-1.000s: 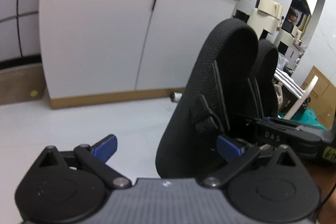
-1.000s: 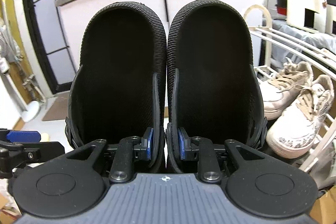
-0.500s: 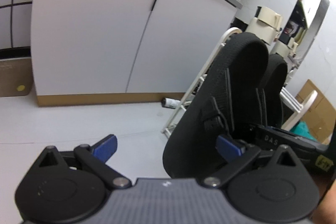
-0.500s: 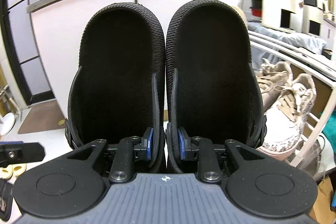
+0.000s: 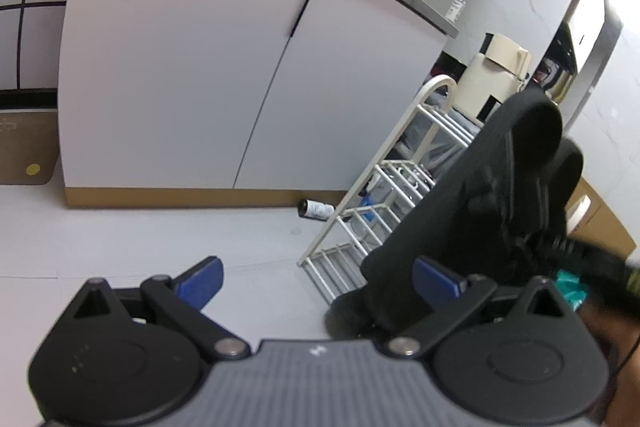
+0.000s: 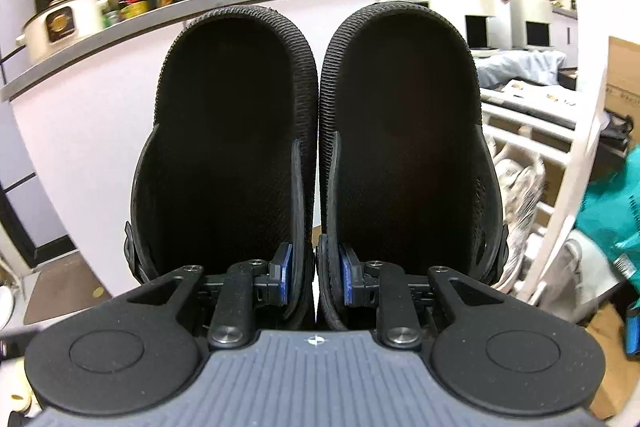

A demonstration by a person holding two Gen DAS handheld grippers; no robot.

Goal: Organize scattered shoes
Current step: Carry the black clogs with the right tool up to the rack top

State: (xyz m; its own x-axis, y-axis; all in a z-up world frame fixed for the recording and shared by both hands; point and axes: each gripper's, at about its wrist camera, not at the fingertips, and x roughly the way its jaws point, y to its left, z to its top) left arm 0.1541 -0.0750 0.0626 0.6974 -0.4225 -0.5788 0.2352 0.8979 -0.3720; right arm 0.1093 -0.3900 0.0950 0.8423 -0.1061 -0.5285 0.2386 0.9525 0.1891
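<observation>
Right gripper angled down, fingers pinching black slippers upright.

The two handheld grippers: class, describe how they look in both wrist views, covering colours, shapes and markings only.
Both match. The left gripper and right gripper each have a grey ribbed body with a small white centre mark, flanked by two round black discs. Black linkage arms with silver pivot screws lead to fingers tipped with blue pads.
</observation>
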